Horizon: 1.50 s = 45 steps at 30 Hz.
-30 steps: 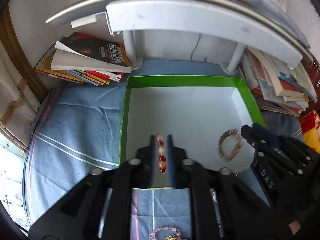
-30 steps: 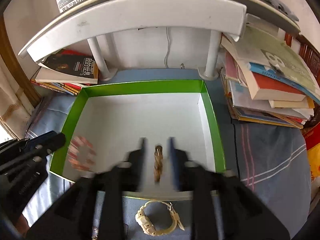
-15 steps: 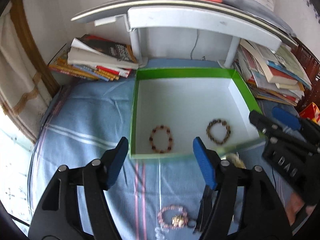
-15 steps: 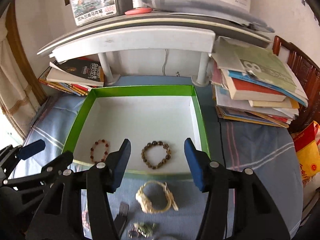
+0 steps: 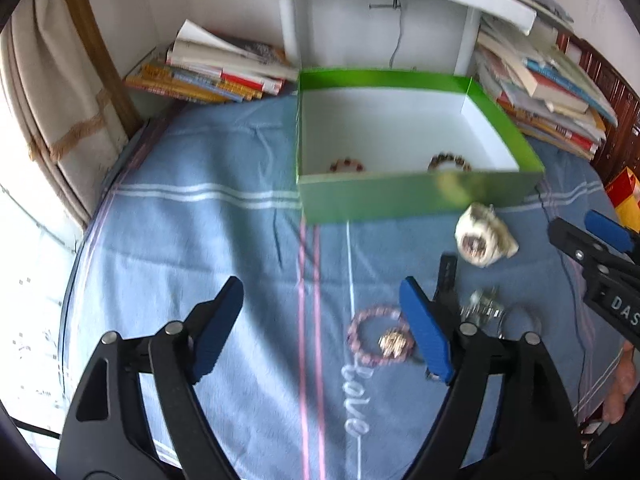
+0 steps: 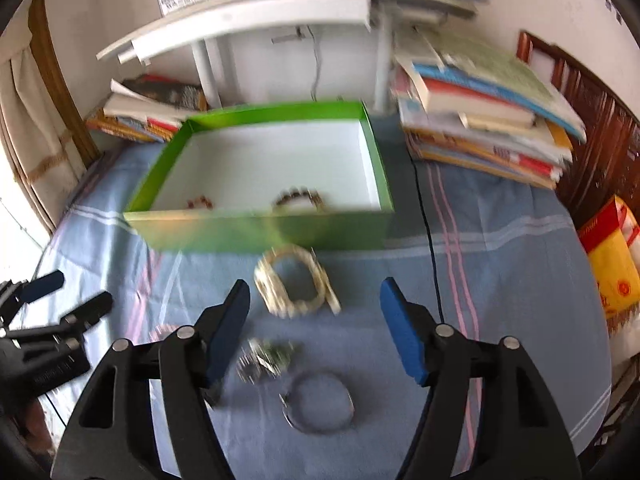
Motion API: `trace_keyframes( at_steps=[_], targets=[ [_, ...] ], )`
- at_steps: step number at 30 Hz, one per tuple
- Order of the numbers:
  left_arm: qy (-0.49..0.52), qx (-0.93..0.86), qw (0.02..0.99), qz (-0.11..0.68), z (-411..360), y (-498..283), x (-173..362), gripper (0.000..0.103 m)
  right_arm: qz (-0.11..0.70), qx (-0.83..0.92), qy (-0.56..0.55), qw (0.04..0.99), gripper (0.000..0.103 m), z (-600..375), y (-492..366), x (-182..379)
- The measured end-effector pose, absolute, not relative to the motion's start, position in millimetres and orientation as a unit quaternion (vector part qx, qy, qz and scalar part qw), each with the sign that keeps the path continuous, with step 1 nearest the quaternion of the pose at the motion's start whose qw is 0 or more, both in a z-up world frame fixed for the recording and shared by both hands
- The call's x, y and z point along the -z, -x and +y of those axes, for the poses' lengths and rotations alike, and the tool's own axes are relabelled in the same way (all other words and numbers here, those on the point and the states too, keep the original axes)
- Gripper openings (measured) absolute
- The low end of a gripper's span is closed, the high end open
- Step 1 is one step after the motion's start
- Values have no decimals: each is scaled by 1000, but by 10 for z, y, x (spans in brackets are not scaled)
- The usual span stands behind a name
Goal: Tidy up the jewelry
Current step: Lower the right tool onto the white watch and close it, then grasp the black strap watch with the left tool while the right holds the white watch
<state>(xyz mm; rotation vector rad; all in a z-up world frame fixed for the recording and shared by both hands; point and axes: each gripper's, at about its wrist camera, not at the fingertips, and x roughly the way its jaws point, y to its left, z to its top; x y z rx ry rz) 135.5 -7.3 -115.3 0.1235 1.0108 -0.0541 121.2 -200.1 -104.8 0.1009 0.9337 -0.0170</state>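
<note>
1. One green box point(image 6: 264, 236).
2. Two bead bracelets inside it: a red one point(image 5: 346, 166) and a brown one point(image 5: 449, 161).
3. One cream watch point(image 6: 296, 286).
4. One pink bracelet point(image 5: 378, 336).
5. One silver bangle point(image 6: 320, 404).
6. One small metallic cluster point(image 6: 264, 358), too blurred to identify.
7. Two book stacks point(image 6: 480, 116) point(image 6: 148, 112).

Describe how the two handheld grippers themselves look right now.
Both look alike. The left gripper and right gripper have black plastic linkage arms with silver pivot screws and flat blue finger pads. White "DAS" lettering marks the right gripper's side. A bare hand shows behind it.
</note>
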Motion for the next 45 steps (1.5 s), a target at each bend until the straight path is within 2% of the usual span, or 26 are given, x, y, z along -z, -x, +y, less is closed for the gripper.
trace_keyframes(
  at_steps=[11, 18, 19, 20, 23, 32, 39, 45],
  targets=[
    [-43, 21, 854, 519, 7, -1252, 1385, 81, 475, 0, -84, 876, 66, -2037, -1278, 1425],
    [-61, 15, 850, 524, 32, -1212, 1399, 81, 487, -34, -35, 872, 65, -1679, -1695, 1523],
    [-62, 13, 849, 525, 49, -1209, 1402, 81, 494, -41, -24, 868, 53, -1616, -1748, 1557],
    [-61, 13, 848, 526, 60, -1208, 1398, 81, 504, -44, -12, 862, 36, -1566, -1791, 1597],
    [-57, 15, 847, 529, 84, -1206, 1392, 82, 513, -46, -3, 857, 18, -1537, -1815, 1645],
    [-69, 79, 834, 542, -229, -1184, 1457, 82, 511, 0, -10, 860, 16, -1980, -1349, 1496],
    [-92, 152, 809, 560, -619, -1087, 1564, 82, 526, 34, -34, 849, 16, -2290, -977, 1581],
    [-100, 179, 785, 585, -835, -1104, 1750, 60, 524, 42, -58, 849, 15, -2353, -794, 1583]
  ],
)
